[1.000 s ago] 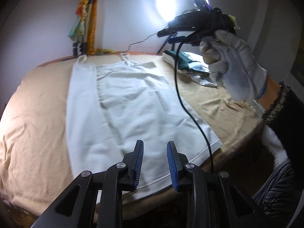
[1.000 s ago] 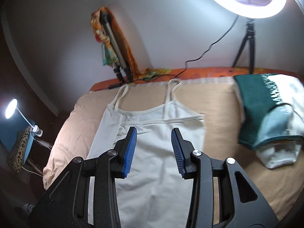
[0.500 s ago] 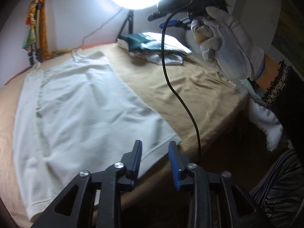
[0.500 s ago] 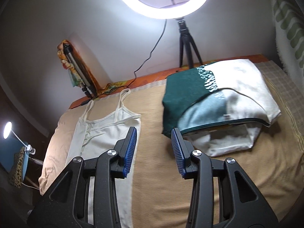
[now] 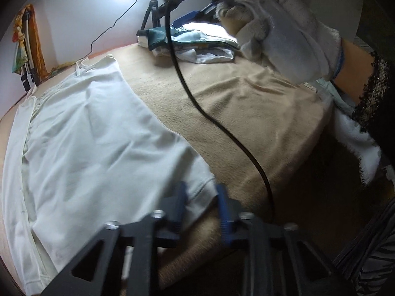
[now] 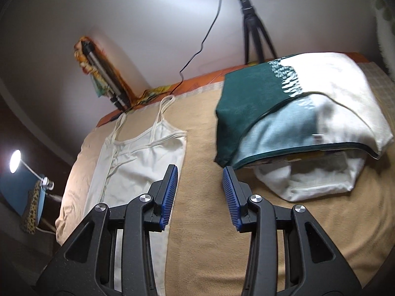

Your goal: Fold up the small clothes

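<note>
Left wrist view: hem corner of the white camisole [image 5: 93, 133] between the closing fingers of the left gripper [image 5: 200, 206].

The camisole is laid flat on the tan blanket [image 5: 246, 103] of a bed, straps toward the wall. Its near right hem corner is seen lying in the gap of the blurred blue fingers [image 5: 223, 212], which are closing; contact with the cloth cannot be told. A gloved right hand [image 5: 284, 32] is seen only in this view, with a black cable [image 5: 222, 128] hanging from it. In the right wrist view alone, the right gripper [image 6: 200, 194] is shown with fingers apart and nothing held, above bare blanket between the camisole and a pile of folded clothes [image 6: 296, 113]; the straps, a ring light tripod [image 6: 254, 32] and a small lamp [image 6: 16, 160] are also shown.
</note>
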`<action>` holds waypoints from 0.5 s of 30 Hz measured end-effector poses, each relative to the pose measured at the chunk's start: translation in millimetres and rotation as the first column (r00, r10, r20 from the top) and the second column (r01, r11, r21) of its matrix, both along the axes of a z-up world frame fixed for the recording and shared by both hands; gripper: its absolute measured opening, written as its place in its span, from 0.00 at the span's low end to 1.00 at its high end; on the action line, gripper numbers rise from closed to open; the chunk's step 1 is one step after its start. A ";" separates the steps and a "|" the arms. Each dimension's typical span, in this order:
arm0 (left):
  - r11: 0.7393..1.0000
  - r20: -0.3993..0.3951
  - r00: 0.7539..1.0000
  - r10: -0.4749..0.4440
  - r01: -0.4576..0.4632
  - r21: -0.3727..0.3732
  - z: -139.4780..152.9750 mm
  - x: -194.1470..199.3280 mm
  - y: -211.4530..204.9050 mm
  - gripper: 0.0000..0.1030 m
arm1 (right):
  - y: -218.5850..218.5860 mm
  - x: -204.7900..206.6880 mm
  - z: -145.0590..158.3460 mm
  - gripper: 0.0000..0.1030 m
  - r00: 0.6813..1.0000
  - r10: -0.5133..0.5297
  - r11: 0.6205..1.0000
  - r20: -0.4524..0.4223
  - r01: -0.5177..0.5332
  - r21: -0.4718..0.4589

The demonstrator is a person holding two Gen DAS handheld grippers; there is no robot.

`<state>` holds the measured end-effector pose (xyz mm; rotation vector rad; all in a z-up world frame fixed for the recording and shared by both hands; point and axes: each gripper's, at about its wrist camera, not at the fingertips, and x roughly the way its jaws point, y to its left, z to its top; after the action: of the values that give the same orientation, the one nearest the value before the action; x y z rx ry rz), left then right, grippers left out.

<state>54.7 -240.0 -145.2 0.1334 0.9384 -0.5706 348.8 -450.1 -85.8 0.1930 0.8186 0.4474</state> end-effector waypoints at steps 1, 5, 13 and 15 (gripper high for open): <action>1.000 -0.009 1.000 0.007 -0.007 -0.019 -0.1 2.0 3.7 0.05 | 5.9 2.9 -2.8 0.39 1.000 0.012 1.000 -0.005 -0.012 -0.005; 0.992 -0.056 0.997 0.048 -0.054 -0.111 5.1 5.7 22.3 0.03 | 26.1 16.6 -18.1 0.39 0.998 0.046 0.999 -0.033 -0.046 -0.005; 0.986 0.017 0.997 0.071 -0.068 -0.149 27.2 -8.6 38.6 0.03 | 68.7 53.5 -49.8 0.39 0.996 0.027 1.000 -0.088 -0.026 0.018; 0.984 0.012 0.997 0.082 -0.079 -0.160 28.7 -8.8 42.2 0.03 | 76.7 66.1 -59.3 0.39 0.993 -0.007 1.000 -0.115 0.008 0.014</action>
<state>46.0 -197.8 -116.5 -0.0428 0.8722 -0.5662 414.9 -373.4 -145.1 0.2365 0.9272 0.4380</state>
